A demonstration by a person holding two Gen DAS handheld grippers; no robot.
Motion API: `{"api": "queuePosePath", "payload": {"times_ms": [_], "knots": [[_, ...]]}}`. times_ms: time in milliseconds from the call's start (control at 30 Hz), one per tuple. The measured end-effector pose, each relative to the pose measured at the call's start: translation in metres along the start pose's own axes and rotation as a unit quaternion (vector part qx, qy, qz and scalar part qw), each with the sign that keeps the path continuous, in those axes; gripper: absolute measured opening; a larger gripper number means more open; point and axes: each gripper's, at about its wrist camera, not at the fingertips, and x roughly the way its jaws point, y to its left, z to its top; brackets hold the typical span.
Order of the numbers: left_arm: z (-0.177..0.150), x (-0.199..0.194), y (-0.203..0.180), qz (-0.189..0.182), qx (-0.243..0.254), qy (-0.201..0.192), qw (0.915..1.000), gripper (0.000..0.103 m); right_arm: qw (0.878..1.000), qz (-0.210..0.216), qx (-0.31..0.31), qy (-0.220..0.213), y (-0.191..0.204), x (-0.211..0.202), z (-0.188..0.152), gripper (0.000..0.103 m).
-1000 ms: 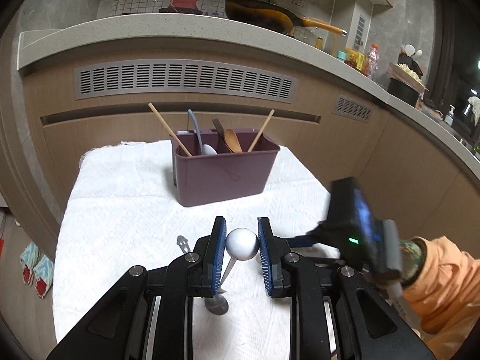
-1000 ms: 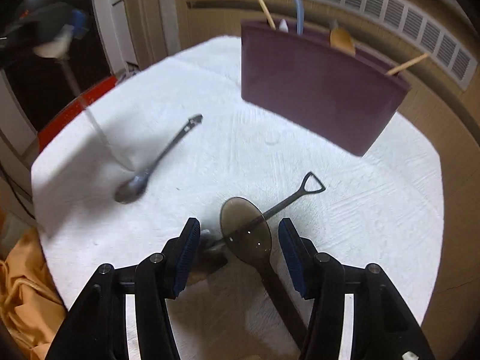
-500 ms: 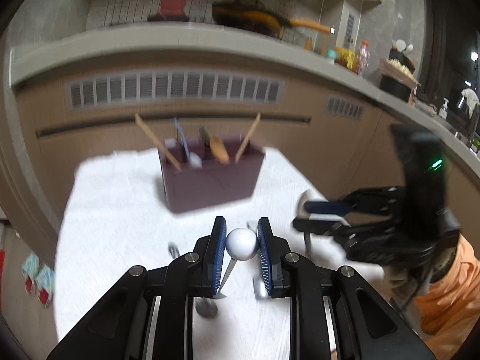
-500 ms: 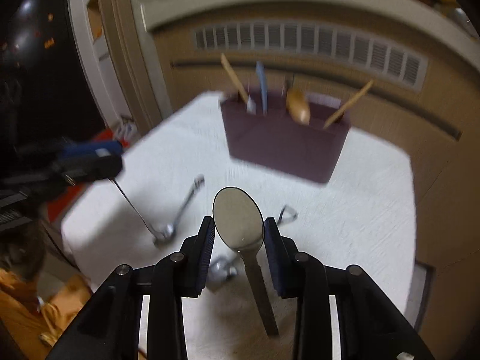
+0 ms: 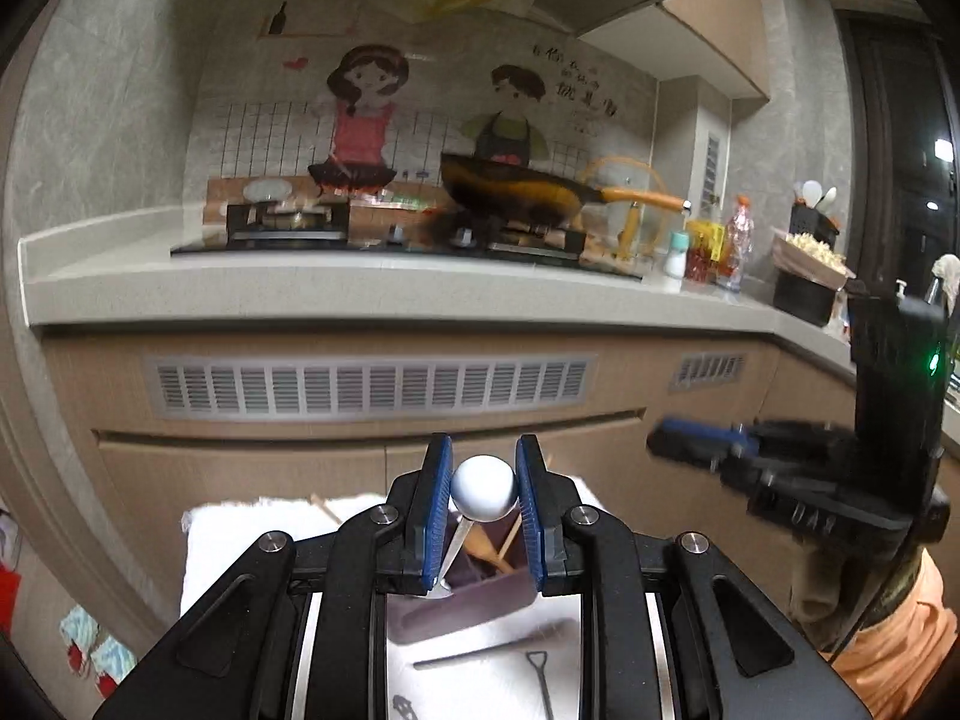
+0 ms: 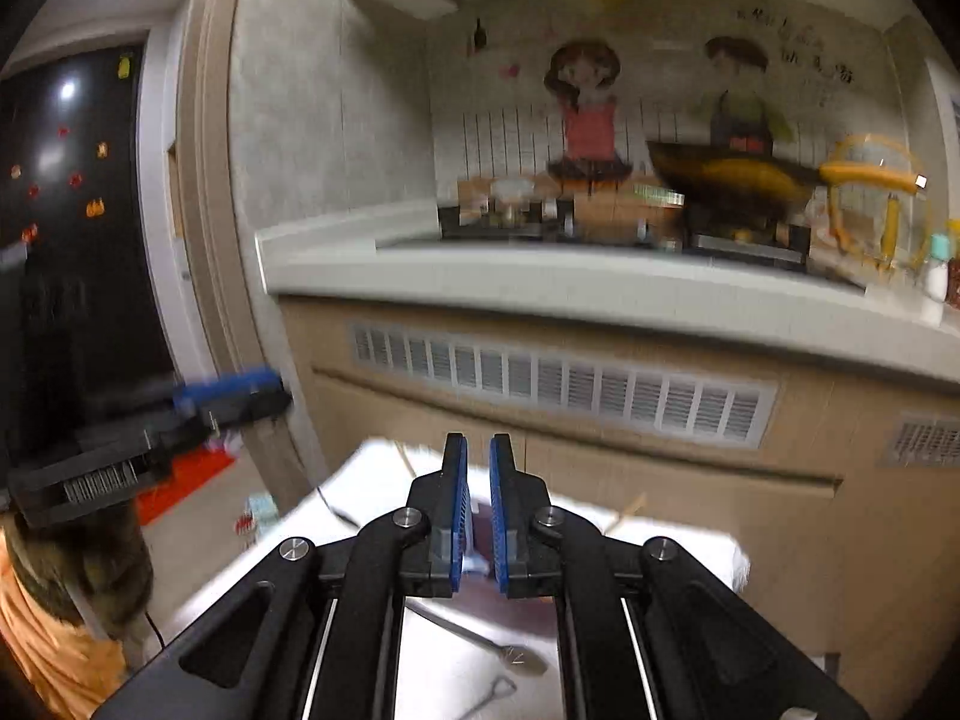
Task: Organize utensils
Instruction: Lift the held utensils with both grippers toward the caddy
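Left tool [image 5: 477,495] is clamped on the white ball end of a spoon [image 5: 483,487], dangling above the maroon holder [image 5: 462,606] on the desk. Right tool [image 6: 474,480] is pinched nearly shut, can't tell on what. I'd center over a free slot and lower straight.

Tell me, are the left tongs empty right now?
No, the left tongs are shut on a white ball at the end of a thin metal utensil, which hangs down between the blue pads.
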Motion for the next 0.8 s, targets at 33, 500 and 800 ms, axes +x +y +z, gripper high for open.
{"api": "queuePosePath", "payload": {"times_ms": [33, 500, 800], "knots": [[-0.007, 0.005, 0.003, 0.001, -0.003, 0.009, 1.0, 0.022, 1.0, 0.002, 0.002, 0.013, -0.001, 0.008, -0.006, 0.007], [-0.114, 0.039, 0.033, 0.01, -0.046, 0.124, 0.9912, 0.023, 0.957, 0.076, -0.123, 0.251, 0.043, 0.136, -0.166, 0.037], [-0.129, 0.029, 0.056, 0.011, -0.067, 0.125, 0.9899, 0.023, 0.939, 0.101, -0.15, 0.291, 0.084, 0.204, -0.192, 0.037]]}}
